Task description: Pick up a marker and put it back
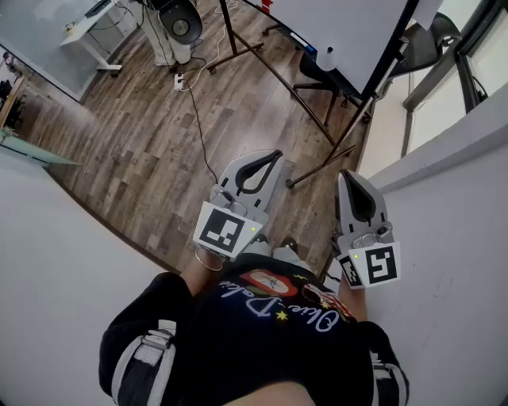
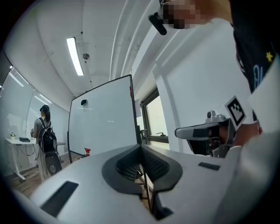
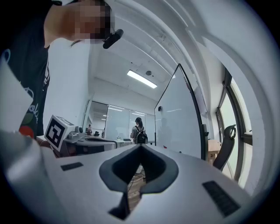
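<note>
I hold both grippers close to my body, above the wooden floor. My left gripper is shut, its jaws meeting at the tip with nothing between them. To its right, my right gripper is shut and empty too. Both aim toward a whiteboard on a dark stand a few steps ahead. The board is also in the left gripper view and the right gripper view. A small red item sits at the board's lower edge. I cannot make out a marker in any view.
A white wall runs along my right and another on my left. A cable trails over the floor. A desk and a fan stand far left. A person with a backpack stands farther off. An office chair stands by the window.
</note>
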Tool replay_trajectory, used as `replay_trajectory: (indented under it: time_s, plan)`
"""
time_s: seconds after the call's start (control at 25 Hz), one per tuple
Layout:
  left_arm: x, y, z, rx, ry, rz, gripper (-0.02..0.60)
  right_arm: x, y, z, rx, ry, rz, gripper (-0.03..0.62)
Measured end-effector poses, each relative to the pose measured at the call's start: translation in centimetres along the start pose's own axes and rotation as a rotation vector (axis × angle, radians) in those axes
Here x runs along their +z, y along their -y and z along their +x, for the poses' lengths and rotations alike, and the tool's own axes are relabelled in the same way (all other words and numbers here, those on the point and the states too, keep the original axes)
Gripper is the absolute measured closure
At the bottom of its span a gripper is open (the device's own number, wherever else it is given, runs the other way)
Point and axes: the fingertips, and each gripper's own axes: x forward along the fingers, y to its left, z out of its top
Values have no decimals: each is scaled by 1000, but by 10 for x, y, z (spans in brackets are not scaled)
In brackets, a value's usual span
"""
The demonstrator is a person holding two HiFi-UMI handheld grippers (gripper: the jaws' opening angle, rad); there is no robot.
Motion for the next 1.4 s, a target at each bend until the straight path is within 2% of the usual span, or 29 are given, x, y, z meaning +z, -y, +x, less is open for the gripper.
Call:
replay_trajectory:
  time_s: [0.36,0.6,0.8,1.16,1.4]
  plan:
    - [1,-4,7,8,-6,12,578,-2,8,7,0,12,30,594]
    - [12,-6,14,19,35,57,578,1,15,9,4,48,64,594]
    - [16,-7,19,33,60,52,578,2,22,11,20,67,77,594]
    - [14,5,26,60,51,56,578,-3,41,11,49,83,94,594]
    - [14,17,25,72,59,86,578,-10,44,3,70,79,96,594]
